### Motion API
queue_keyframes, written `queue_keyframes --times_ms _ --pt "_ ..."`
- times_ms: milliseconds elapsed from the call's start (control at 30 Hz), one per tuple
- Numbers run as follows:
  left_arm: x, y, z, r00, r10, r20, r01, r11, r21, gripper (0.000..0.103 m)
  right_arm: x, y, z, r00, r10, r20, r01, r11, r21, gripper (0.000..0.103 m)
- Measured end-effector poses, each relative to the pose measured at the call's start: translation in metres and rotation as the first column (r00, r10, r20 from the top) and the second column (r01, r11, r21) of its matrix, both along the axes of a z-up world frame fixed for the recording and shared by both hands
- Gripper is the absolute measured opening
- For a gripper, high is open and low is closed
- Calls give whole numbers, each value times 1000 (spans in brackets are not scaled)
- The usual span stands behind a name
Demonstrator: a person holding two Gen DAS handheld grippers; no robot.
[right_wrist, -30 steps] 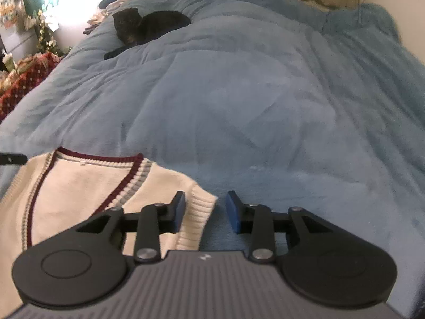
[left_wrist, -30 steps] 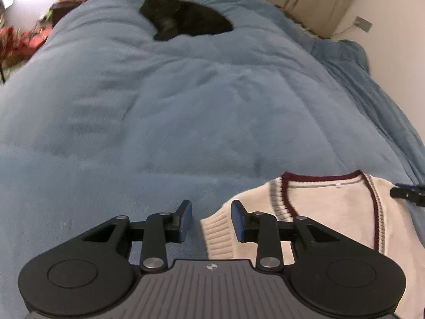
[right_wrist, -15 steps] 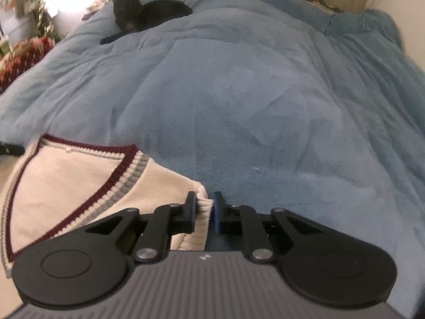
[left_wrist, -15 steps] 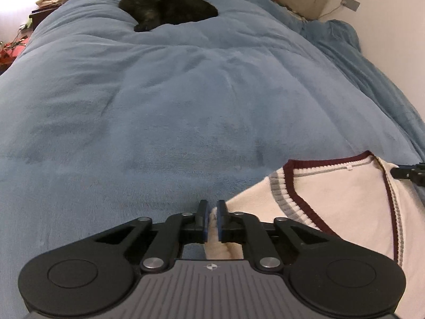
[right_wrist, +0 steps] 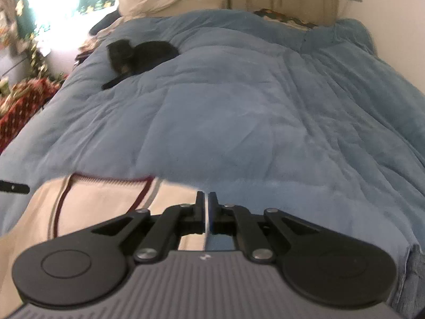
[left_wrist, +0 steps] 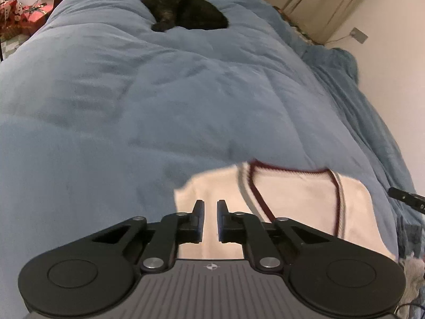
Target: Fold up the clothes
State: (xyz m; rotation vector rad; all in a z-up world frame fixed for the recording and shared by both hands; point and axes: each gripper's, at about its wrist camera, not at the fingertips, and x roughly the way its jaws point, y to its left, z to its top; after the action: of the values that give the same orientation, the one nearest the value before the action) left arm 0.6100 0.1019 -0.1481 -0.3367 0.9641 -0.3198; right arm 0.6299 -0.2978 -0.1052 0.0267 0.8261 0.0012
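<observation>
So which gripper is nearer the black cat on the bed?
Neither clearly. The left gripper and right gripper each pinch a shoulder of the cream sweater; the cat lies far up the bed.

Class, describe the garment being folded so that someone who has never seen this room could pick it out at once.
A blue duvet covers the whole bed, with a black cat lying at its far end. At the near end, next to both grippers, is a cream knitted vest. Its V-neck, edged in dark red with a grey stripe, marks it as the only pale thing on the duvet.
</observation>
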Motion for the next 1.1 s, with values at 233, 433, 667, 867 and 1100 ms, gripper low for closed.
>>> queue_keyframes --times_ms 233,433,667,867,1100 --pt "-34 4 -36 996 59 -61 -59 998 2 9 -41 22 -45 995 27 -97 -36 994 -102 2" --pt "-83 17 -30 996 60 -60 -55 995 77 9 -110 3 -41 996 -9 -94 -7 986 -169 3" --pt "-134 26 -5 997 74 21 -76 983 164 9 -160 -3 -17 998 -54 -33 48 985 -163 4" --pt "-140 8 5 996 62 68 -67 995 78 9 -142 22 -22 1000 21 -7 -21 993 -114 5" --pt "-144 49 -40 986 164 -35 -164 986 8 3 -150 1 -50 998 -46 -49 43 997 -62 4"
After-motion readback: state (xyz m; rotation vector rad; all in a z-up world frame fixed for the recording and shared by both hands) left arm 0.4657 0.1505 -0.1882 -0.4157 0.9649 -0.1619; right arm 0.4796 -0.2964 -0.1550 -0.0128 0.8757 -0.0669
